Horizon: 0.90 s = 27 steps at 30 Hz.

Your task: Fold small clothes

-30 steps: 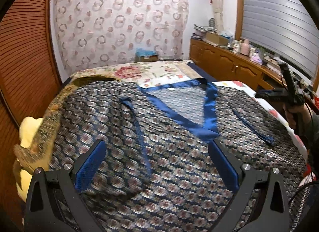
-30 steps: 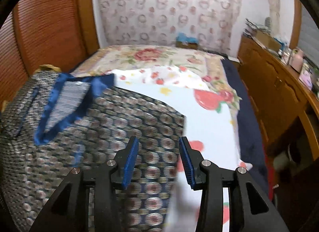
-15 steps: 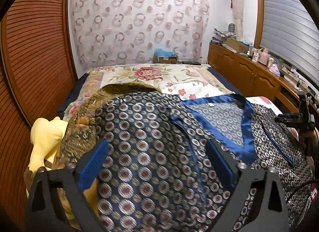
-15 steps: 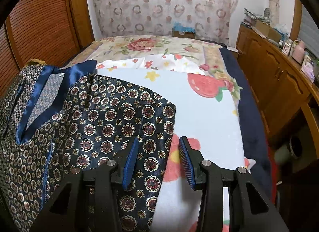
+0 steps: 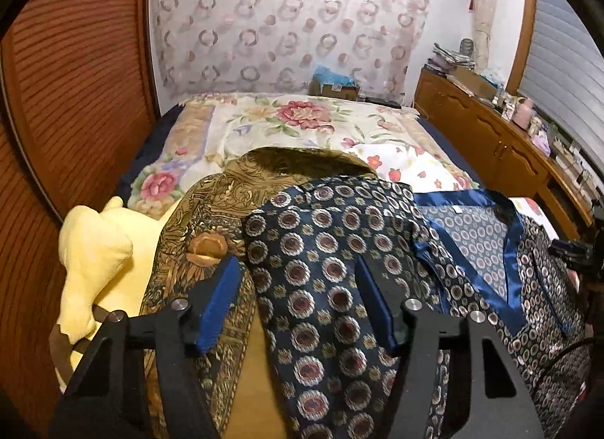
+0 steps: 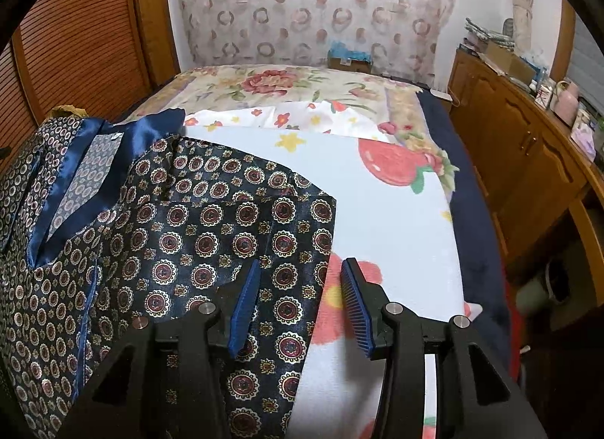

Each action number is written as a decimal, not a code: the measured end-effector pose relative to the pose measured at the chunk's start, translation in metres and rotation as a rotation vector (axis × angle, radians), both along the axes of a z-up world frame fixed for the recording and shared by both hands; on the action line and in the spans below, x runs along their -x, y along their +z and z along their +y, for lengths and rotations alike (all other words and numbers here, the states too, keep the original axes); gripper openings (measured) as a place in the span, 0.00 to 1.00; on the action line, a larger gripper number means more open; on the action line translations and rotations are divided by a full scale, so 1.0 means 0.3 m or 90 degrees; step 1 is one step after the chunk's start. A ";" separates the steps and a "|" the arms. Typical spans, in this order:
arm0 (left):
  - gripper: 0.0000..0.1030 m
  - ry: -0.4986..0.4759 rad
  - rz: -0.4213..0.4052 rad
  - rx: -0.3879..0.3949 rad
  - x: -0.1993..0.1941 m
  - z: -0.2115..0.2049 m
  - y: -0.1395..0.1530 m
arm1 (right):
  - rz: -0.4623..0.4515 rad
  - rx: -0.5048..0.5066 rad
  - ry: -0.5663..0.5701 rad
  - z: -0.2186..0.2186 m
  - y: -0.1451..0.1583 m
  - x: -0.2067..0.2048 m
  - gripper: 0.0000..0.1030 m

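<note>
A glossy navy top (image 5: 324, 273) (medallion print, satin-blue neckline) lies spread on the bed (image 6: 396, 212). The left gripper (image 5: 298, 307) has its jaws closing around a raised fold; the right gripper (image 6: 298, 299) straddles the hem, jaws spread and easing wider.

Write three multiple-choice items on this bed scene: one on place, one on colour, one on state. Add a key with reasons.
1. In the left wrist view, the yellow garment lies where, relative to the patterned navy garment?
A. left
B. right
C. on top

2. What colour is the navy garment's neckline trim?
A. red
B. shiny blue
C. white

3. In what state is the right tool?
A. clamped on the sheet
B. out of view
C. open over the garment's edge

Key: 1 A, it sits at the left edge beside the gold cloth. 2 B, satin-blue band. 3 C, a gap shows between the pads.
</note>
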<state>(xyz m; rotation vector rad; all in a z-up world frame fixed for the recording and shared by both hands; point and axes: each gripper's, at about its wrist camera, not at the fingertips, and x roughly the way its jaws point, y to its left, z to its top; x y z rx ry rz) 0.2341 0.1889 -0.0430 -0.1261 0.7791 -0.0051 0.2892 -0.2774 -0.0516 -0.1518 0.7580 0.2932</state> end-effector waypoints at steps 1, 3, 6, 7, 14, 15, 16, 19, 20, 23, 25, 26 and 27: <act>0.58 -0.001 0.003 0.004 -0.006 0.004 -0.003 | 0.000 0.001 0.000 0.000 0.000 0.000 0.46; 0.56 0.001 0.014 0.011 -0.030 0.009 -0.016 | 0.000 0.000 0.001 -0.003 0.000 0.000 0.46; 0.56 0.006 0.025 0.019 -0.054 0.018 -0.030 | 0.000 0.000 0.001 -0.001 0.000 -0.001 0.46; 0.56 0.008 0.029 0.021 -0.061 0.025 -0.033 | 0.000 0.001 0.001 -0.001 0.000 -0.001 0.46; 0.56 0.007 0.058 0.046 -0.084 0.036 -0.059 | 0.000 0.001 0.001 -0.001 0.000 0.000 0.47; 0.56 0.007 0.059 0.045 -0.085 0.036 -0.058 | 0.000 0.001 0.001 -0.001 -0.001 0.000 0.47; 0.53 0.005 0.060 0.046 -0.087 0.037 -0.057 | 0.000 0.001 0.001 -0.002 -0.001 0.000 0.47; 0.52 0.004 0.065 0.047 -0.094 0.036 -0.059 | 0.000 0.001 0.001 -0.001 -0.001 0.000 0.47; 0.49 0.004 0.065 0.046 -0.094 0.036 -0.060 | 0.000 0.001 0.001 -0.001 -0.001 0.000 0.47; 0.17 -0.008 0.058 0.047 -0.088 0.030 -0.052 | 0.000 0.001 0.001 -0.002 -0.001 0.000 0.47; 0.08 -0.021 0.040 0.041 -0.074 0.014 -0.031 | -0.001 0.001 0.001 -0.001 -0.001 0.000 0.47; 0.07 -0.027 0.027 0.034 -0.064 0.001 -0.016 | 0.000 0.001 0.002 -0.002 -0.001 0.000 0.47; 0.06 -0.030 0.016 0.027 -0.055 -0.010 -0.003 | 0.000 0.000 0.002 -0.003 -0.001 -0.002 0.47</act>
